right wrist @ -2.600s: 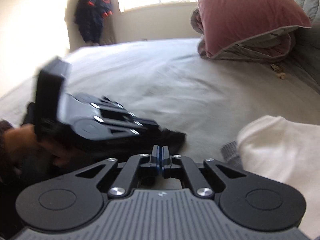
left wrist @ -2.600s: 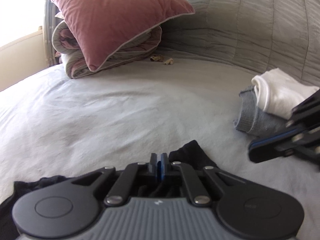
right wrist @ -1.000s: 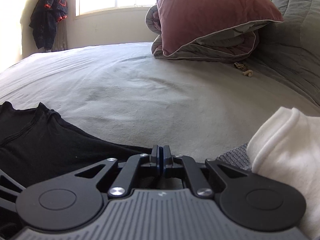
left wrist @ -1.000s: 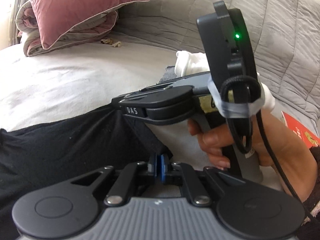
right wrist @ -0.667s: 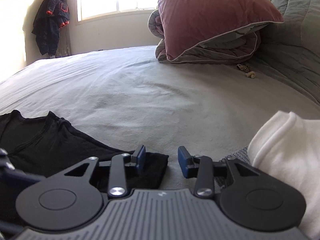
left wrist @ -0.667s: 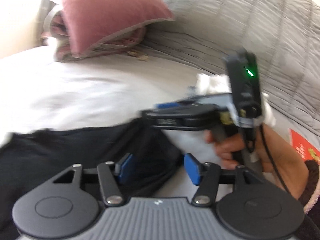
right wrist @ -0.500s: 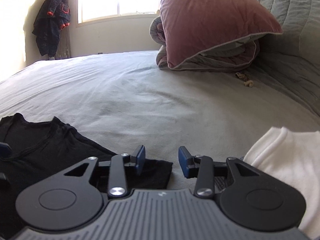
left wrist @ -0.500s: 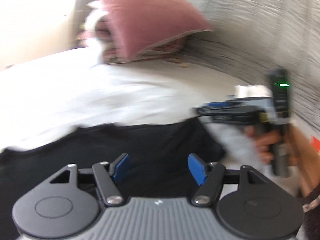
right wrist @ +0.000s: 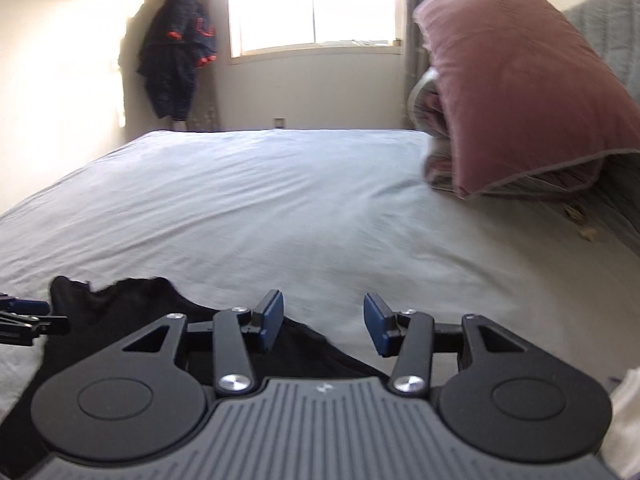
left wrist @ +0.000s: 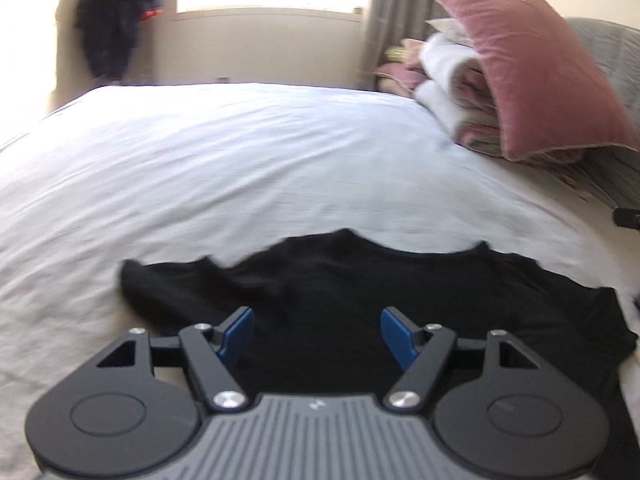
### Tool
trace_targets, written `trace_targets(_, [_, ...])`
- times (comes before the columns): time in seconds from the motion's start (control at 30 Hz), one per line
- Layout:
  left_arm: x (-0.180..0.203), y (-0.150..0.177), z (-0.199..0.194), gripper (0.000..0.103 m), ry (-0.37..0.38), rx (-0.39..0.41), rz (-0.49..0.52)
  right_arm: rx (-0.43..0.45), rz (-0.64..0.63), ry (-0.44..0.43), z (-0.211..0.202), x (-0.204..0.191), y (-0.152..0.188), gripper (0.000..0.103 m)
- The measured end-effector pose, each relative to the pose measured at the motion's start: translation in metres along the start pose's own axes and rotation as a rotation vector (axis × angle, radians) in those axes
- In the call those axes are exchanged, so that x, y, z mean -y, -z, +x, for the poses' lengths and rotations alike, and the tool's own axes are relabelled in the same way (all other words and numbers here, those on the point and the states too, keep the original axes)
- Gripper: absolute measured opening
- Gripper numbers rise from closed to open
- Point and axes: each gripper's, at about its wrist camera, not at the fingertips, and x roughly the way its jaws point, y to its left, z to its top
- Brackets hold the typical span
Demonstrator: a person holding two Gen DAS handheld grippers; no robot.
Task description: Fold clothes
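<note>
Both jaws have just been opening: the left hand-held gripper [left wrist: 317, 334] and right hand-held gripper [right wrist: 323, 325] stand apart and empty above the black shirt [left wrist: 360, 300], spread flat on the bed [left wrist: 240, 160], ready for folding.

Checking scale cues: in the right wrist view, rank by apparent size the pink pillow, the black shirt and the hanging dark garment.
1. pink pillow
2. black shirt, partly hidden behind the gripper, so unsure against the pillow
3. hanging dark garment, farthest away

Bed sheet [right wrist: 260, 208] lies bare w/ wide free room from the black shirt [left wrist: 360, 304] to the far edge, blocked only at right by pink pillow [right wrist: 520, 88] on folded blankets [left wrist: 452, 92] & quilted headboard [left wrist: 612, 48].
</note>
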Motion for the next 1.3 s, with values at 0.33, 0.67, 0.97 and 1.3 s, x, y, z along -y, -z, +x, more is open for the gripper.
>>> trace_targets(0.33, [-0.122, 0.020, 0.007, 0.047, -0.146, 0.043, -0.316, -0.020, -0.050, -0.269, 0.064, -0.137, -0.023, 0.047])
trace_targets(0.67, [-0.140, 0.028, 0.013, 0.030, -0.211, 0.046, -0.384, -0.112, -0.233, -0.548, 0.122, -0.262, 0.005, 0.023])
trace_targets(0.97, [-0.156, 0.033, 0.014, 0.030, -0.177, 0.048, -0.500, -0.153, -0.325, -0.587, 0.143, -0.294, 0.039, 0.023])
trace_targets(1.3, [-0.164, 0.039, 0.022, 0.034, 0.008, 0.069, -0.652, -0.124, -0.453, -0.455, 0.163, -0.303, 0.058, 0.023])
